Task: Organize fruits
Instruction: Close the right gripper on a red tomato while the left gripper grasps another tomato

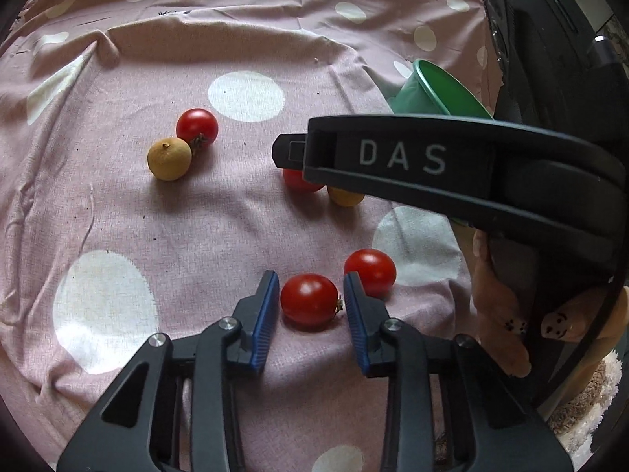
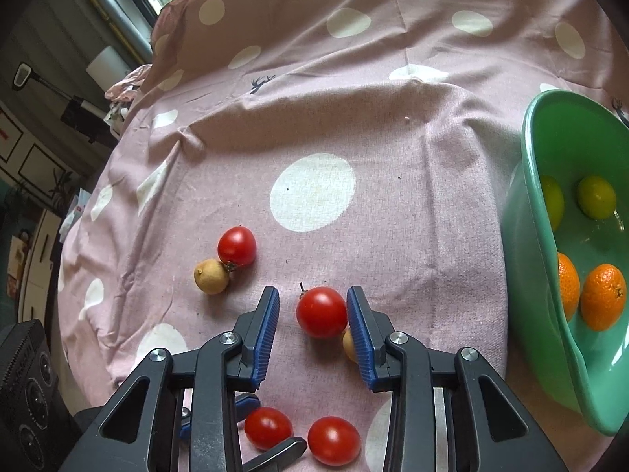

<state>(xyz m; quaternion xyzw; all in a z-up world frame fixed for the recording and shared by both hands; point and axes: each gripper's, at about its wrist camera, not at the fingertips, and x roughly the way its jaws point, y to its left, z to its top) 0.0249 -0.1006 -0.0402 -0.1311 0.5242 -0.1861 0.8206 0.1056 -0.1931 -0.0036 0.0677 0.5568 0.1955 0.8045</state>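
Note:
My left gripper (image 1: pixel 310 279) is shut on a cherry tomato (image 1: pixel 309 301) lying on the pink dotted cloth (image 1: pixel 236 216), and a second tomato (image 1: pixel 371 271) lies just outside its right pad. My right gripper (image 2: pixel 312 289) is open around another tomato (image 2: pixel 321 312). Its right pad touches the fruit while the left pad stands off. A longan (image 2: pixel 348 344) is half hidden behind that right pad. Further left a tomato (image 2: pixel 236 246) and a longan (image 2: pixel 211 276) touch each other. The tilted green bowl (image 2: pixel 530 196) holds two oranges (image 2: pixel 603 297) and two greenish fruits (image 2: pixel 595 196).
The cloth is wrinkled, with a raised fold (image 2: pixel 188 137) at the back left. The right gripper's finger (image 1: pixel 401 157) crosses the left wrist view above the fruit, with a person's hand (image 1: pixel 507 314) on it. Dark equipment (image 2: pixel 31 393) sits at the cloth's near left edge.

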